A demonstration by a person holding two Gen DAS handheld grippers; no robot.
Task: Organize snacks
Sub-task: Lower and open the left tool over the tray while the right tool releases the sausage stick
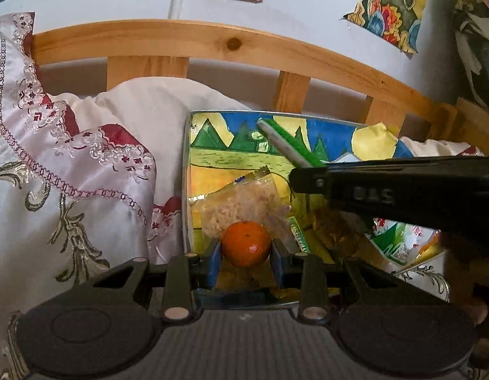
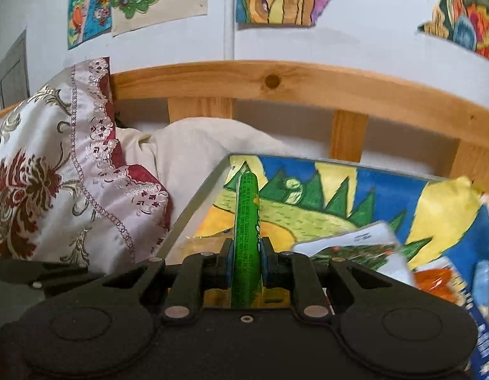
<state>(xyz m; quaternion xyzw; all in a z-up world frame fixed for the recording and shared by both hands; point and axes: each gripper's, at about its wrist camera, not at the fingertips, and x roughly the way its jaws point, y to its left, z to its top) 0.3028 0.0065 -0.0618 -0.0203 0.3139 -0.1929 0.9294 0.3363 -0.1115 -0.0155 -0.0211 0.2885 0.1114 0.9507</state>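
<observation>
Small orange mandarin (image 1: 246, 248), round, glossy, skin intact, clamped between the blue pads of the left claw (image 1: 245, 261); held just above the near edge of a tray (image 1: 184, 171) lined with a painted landscape sheet. Behind the mandarin, lying in the tray: clear bag of pale crumbly snack (image 1: 241, 204), sealed at the top, and a green-and-white wrapped packet (image 1: 297, 233) beside it. Long green snack stick (image 2: 247, 237), printed wrapper, gripped near its lower end by the right claw (image 2: 247, 264), tip pointing forward and upward over the tray's painted lining. Same stick and the right claw's black body seen from the left wrist camera, reaching in from the right, above the tray. White-and-green packet (image 2: 358, 247) and orange wrapper (image 2: 434, 280) at the tray's right side. Tray resting on a bed with embroidered bedspread (image 1: 86, 177), white pillow (image 1: 155, 107) and wooden headboard (image 1: 212, 44) behind. Left claw level, pointing toward the headboard.
</observation>
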